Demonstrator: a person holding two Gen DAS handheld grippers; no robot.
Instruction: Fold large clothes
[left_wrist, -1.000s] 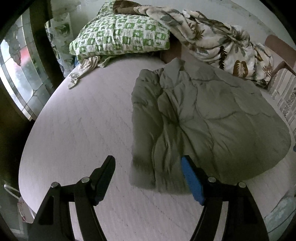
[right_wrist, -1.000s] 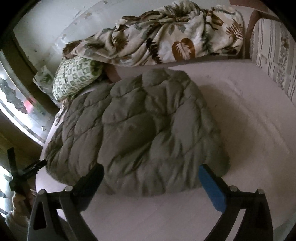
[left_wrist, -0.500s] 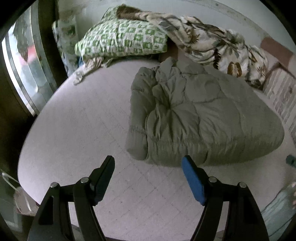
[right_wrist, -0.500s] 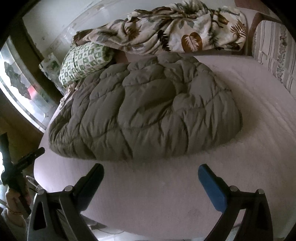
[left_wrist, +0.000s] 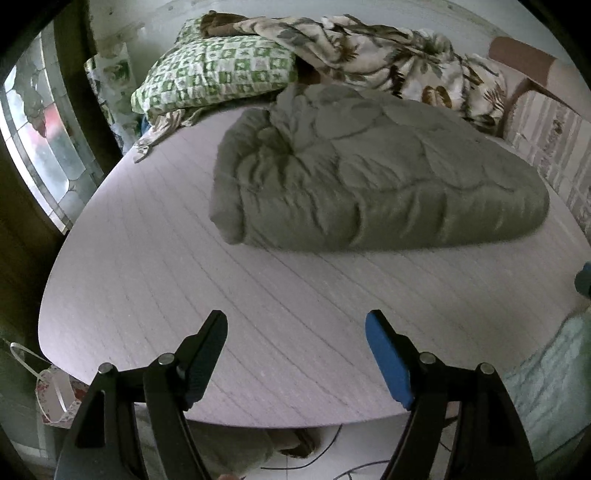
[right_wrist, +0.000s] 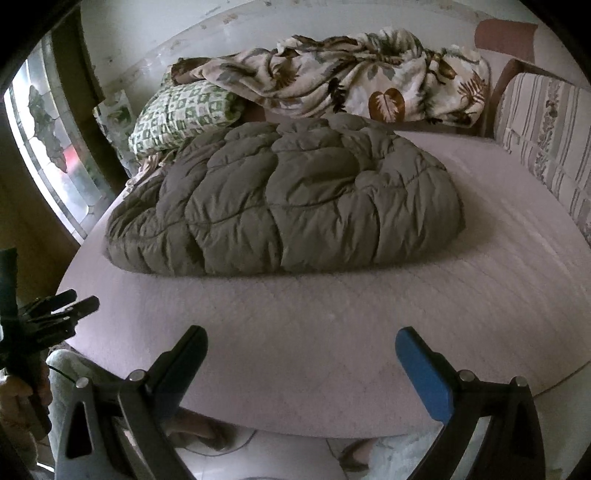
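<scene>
Both claws, the left claw (left_wrist: 295, 363) and the right claw (right_wrist: 301, 369), have backed away from the folded gray puffy coat (left_wrist: 369, 184) in the middle of the bed (left_wrist: 184, 295) and stay spread wide, holding nothing, so the folding looks done.

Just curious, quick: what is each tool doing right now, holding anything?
Left tool: open, holding nothing, short of the quilt.
Right tool: open, holding nothing.

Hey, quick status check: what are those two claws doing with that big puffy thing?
Left claw open, empty. Right claw open, empty. Grey quilted coat lies bundled on bed, untouched. Nothing between claws and coat.
</scene>
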